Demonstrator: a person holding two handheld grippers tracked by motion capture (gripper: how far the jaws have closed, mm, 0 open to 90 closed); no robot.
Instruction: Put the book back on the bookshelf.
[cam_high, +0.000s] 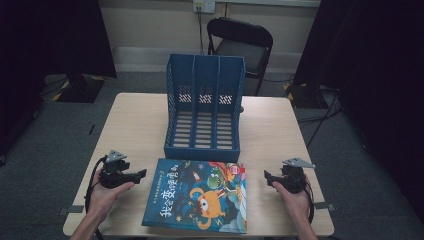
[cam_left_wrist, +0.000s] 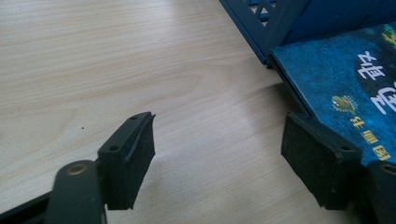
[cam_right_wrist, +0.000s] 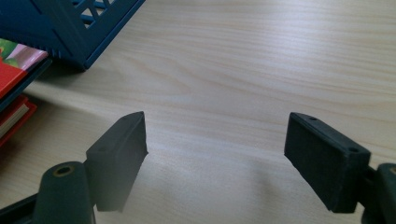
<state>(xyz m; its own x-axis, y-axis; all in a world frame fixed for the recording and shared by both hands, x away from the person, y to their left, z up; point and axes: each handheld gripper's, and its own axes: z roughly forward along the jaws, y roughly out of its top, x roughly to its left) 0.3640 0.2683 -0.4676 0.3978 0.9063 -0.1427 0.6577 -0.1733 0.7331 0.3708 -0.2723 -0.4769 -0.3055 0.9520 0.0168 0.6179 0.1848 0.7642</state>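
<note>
A blue picture book (cam_high: 197, 196) with cartoon monsters on its cover lies flat near the table's front edge, on top of other books (cam_right_wrist: 11, 114) whose red and white edges show under it. Behind it stands a blue file rack (cam_high: 204, 107) with three slots, open toward me. My left gripper (cam_high: 141, 173) rests on the table just left of the book (cam_left_wrist: 345, 79), its jaws open with nothing between them. To the right of the book my right gripper (cam_high: 268, 177) sits open and empty, pointing toward the stack.
The light wooden table (cam_high: 135, 125) has bare room on both sides of the rack (cam_left_wrist: 261, 23). A black folding chair (cam_high: 242, 42) stands behind the table. Dark curtains hang at both sides, and cables run on the floor at the right.
</note>
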